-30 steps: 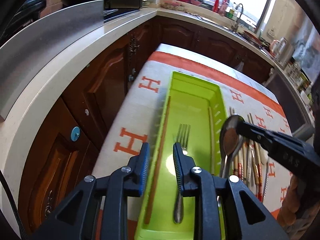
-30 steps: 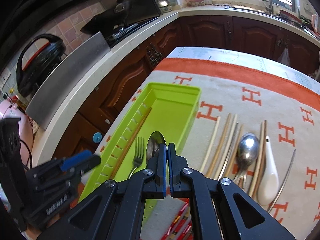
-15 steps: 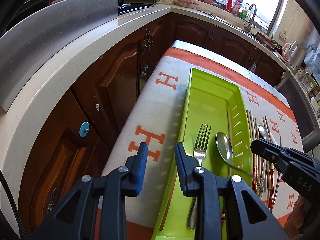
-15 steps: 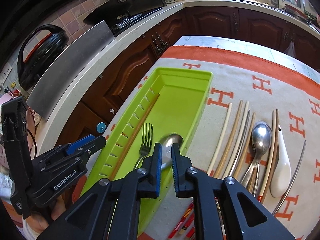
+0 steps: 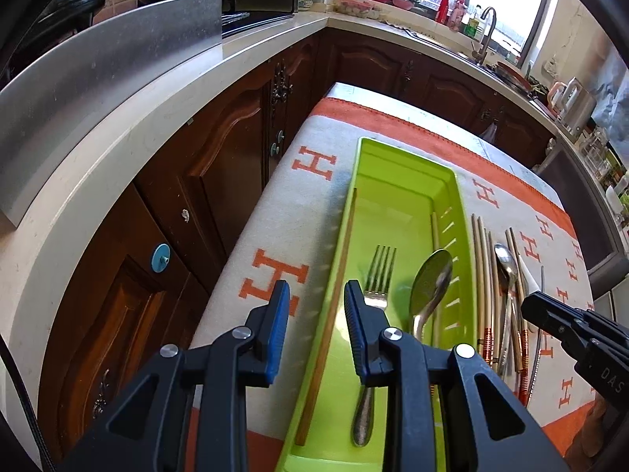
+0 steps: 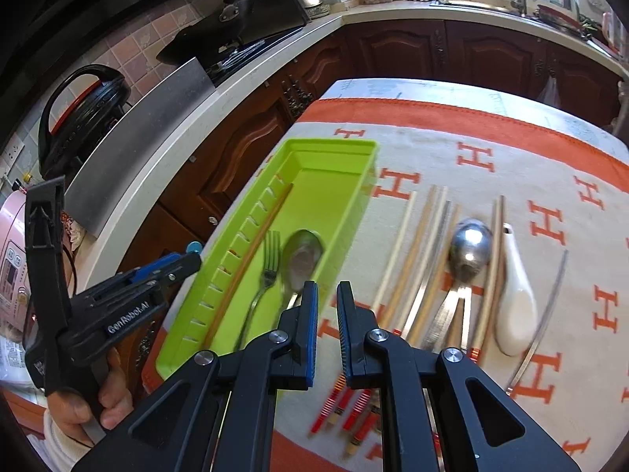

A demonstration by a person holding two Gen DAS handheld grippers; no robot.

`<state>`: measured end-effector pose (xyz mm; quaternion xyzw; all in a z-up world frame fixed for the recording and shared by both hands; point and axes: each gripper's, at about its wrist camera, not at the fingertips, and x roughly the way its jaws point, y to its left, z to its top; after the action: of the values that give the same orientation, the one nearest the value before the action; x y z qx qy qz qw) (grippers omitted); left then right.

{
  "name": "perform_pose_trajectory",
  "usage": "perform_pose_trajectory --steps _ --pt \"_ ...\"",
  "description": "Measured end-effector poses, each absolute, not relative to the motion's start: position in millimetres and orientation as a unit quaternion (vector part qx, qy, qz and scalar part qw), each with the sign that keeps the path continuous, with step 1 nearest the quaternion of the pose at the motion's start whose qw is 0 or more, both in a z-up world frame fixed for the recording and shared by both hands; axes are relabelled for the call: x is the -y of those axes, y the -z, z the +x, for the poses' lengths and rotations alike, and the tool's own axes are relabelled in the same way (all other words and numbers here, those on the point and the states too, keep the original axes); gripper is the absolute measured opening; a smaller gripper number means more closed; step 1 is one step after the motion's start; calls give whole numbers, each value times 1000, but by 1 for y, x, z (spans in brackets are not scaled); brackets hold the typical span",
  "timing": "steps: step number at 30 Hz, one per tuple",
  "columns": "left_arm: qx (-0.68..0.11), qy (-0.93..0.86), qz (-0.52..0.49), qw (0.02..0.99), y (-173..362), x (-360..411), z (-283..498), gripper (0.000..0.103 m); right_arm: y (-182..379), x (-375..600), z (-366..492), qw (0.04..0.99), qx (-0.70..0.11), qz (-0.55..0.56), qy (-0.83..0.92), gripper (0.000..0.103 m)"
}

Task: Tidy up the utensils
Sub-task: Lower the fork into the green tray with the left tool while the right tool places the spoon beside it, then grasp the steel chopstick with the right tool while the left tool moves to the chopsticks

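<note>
Both claws are empty right now. Left claw (image 5: 316, 314) hangs part open over the green tray's (image 6: 334, 149) near end. Right claw (image 6: 327, 314) has just cracked open, a narrow gap, by the tray's right wall. Fork (image 6: 267, 271), spoon (image 6: 302, 255) and one chopstick (image 6: 251, 259) lie inside the tray; more chopsticks (image 6: 416, 251) lie right of it on the tabletop (image 6: 511, 149).

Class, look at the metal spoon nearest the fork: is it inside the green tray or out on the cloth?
Inside. The spoon lies on the green tray floor beside the fork.
</note>
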<state>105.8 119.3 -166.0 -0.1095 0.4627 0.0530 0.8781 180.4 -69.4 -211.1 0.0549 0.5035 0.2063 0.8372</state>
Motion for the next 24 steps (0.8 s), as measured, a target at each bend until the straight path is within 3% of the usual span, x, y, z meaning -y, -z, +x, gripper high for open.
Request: perform_pose_trajectory --steps 24 --pt "-483 44 -26 874 147 14 118 28 252 253 149 820 -539 181 -63 10"
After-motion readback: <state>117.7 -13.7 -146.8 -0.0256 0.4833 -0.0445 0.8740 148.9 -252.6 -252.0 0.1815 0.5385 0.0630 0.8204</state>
